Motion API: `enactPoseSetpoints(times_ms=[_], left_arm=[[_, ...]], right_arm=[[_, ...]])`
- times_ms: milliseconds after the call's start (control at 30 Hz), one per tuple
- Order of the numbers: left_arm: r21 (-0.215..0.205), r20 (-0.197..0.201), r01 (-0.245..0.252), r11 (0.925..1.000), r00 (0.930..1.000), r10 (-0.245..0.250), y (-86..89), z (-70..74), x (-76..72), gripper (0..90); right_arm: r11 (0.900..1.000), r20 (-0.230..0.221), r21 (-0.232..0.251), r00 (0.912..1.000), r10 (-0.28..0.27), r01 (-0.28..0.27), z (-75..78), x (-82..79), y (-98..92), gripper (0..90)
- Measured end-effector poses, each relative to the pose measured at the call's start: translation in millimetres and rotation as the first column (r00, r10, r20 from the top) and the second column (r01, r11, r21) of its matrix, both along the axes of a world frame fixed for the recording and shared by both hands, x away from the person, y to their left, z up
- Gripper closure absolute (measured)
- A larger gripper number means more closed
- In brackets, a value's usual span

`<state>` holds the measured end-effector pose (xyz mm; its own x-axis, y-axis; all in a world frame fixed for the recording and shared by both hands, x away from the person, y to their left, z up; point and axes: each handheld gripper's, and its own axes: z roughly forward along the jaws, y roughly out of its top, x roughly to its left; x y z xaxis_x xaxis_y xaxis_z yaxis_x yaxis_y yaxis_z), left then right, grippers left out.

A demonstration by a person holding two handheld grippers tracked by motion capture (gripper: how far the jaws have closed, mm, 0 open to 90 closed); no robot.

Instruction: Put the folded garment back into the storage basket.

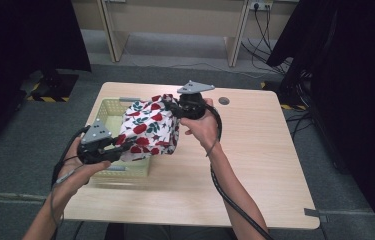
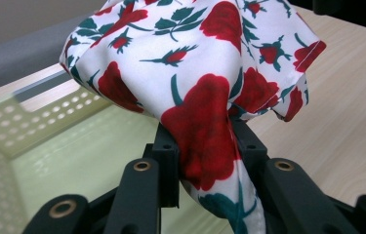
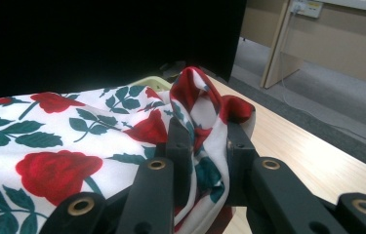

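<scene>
Low in the frame of the high view, the person's forearms came up from the bottom edge, each hand carrying a tool. The left tool (image 1: 120, 145), at lower left of centre, had its jaws nipped shut on one corner of the rose-print cloth (image 1: 150, 130); its own camera showed the fabric bunched tight between the two black jaws. Further up and right of centre, the right tool (image 1: 172, 107) was clamped the same way on the opposite corner, a red fold pinched between its jaws. Held by two corners like that, the cloth hung stretched between the tools, seemingly so it could be carried spread out rather than in a heap. It sat in the air at mid-frame, above the pale green perforated basket (image 1: 106, 107), partly over its right rim, so it was probably either coming out or going in. The light wood tabletop (image 1: 255, 165) carried nothing else I could see. Beyond it, at the top of the frame, grey carpet ran to a wooden bench frame (image 1: 175, 25), with black curtains on both sides and cables at upper right
</scene>
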<state>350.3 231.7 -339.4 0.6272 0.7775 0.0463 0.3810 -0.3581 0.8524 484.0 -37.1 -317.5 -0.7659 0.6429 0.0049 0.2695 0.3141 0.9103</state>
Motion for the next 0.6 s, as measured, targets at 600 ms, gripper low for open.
enactPoseSetpoints(times_ms=[600], left_arm=[[0.002, -0.060, -0.117, 0.9931, 0.9913, 0.117, 62.9, -16.6, 11.9, 69.2]], right_arm=[[0.999, -0.038, -0.024, 0.9982, 0.046, -0.047, -12.9, 20.5, 76.2, 77.8]])
